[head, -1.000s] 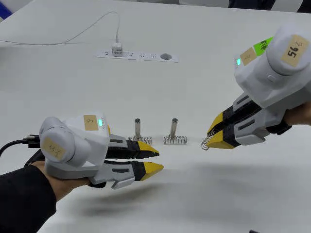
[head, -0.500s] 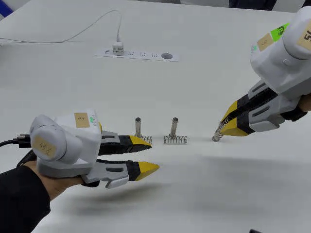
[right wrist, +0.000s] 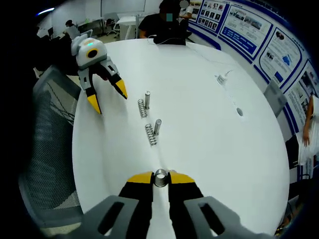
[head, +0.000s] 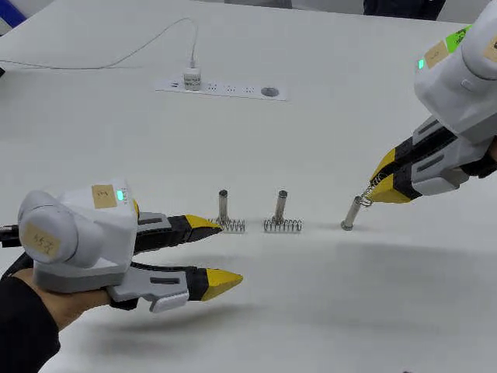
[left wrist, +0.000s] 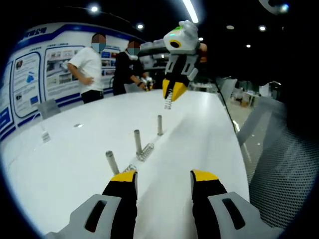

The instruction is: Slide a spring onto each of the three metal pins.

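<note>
Three short metal pins stand in a row on the white table (head: 256,311): left pin (head: 223,203), middle pin (head: 280,206) and right pin (head: 352,214), which leans. A loose spring (head: 231,226) lies at the left pin's foot, and another spring (head: 282,225) by the middle pin. My right gripper (head: 383,186) is shut on a third spring (head: 368,193), whose lower end hangs just over the right pin's top. That spring (right wrist: 160,178) sits between the right jaws. My left gripper (head: 221,252) hovers open, with nothing in it, left of the left pin (left wrist: 112,162).
A white power strip (head: 221,88) with a plugged-in adapter (head: 191,78) and cable lies at the back of the table. Two people (left wrist: 89,64) stand beyond the far edge. A mesh chair (right wrist: 50,124) sits beside the table's near edge.
My right gripper has risen up and to the right with the spring, uncovering the leaning right pin. My left gripper has drifted a little left and back from the pins.
</note>
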The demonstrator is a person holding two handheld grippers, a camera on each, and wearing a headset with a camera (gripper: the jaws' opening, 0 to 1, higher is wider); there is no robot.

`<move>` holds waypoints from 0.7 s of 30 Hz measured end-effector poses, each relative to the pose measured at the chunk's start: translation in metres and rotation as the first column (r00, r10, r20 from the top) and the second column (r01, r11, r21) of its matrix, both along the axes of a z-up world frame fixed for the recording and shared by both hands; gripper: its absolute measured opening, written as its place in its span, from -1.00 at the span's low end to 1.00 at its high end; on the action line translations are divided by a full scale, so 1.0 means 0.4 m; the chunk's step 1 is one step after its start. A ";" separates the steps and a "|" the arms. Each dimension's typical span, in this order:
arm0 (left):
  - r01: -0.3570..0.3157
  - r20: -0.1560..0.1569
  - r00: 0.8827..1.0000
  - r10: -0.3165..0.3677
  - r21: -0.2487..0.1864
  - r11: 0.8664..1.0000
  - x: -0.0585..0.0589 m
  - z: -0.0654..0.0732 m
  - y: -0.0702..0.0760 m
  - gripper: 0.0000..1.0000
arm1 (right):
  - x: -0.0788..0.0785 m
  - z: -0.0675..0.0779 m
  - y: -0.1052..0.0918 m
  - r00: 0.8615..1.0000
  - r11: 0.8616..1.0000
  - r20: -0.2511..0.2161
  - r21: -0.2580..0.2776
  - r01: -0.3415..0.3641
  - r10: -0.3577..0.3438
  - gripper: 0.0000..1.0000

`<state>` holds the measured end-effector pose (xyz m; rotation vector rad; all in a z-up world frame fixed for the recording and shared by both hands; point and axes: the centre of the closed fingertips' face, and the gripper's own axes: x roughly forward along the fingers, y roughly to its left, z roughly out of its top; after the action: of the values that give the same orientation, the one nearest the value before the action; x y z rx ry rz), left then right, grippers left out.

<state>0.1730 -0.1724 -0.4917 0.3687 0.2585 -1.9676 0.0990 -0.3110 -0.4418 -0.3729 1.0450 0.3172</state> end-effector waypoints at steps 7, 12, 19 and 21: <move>-0.032 -0.013 0.999 0.032 0.004 0.999 0.014 -0.006 0.014 -0.03 | 0.009 -0.009 -0.024 1.000 1.000 -0.018 -0.007 0.008 -0.009 -0.75; -0.042 -0.022 0.999 0.042 0.007 0.999 0.013 -0.012 0.020 0.02 | 0.018 -0.016 -0.037 0.999 1.000 -0.030 -0.015 0.011 -0.012 -0.75; -0.061 -0.034 0.998 0.061 0.002 0.998 0.015 -0.013 0.023 0.12 | 0.025 -0.039 -0.043 0.998 1.000 -0.058 -0.007 0.009 -0.009 -0.75; -0.064 -0.036 0.997 0.064 0.001 0.998 0.016 -0.014 0.025 0.14 | 0.026 -0.043 -0.043 0.998 1.000 -0.063 -0.003 0.009 -0.009 -0.75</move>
<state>0.1795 -0.1624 -0.4974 0.3209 0.2903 -1.9122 0.1093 -0.3282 -0.4589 -0.3624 1.1091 0.3210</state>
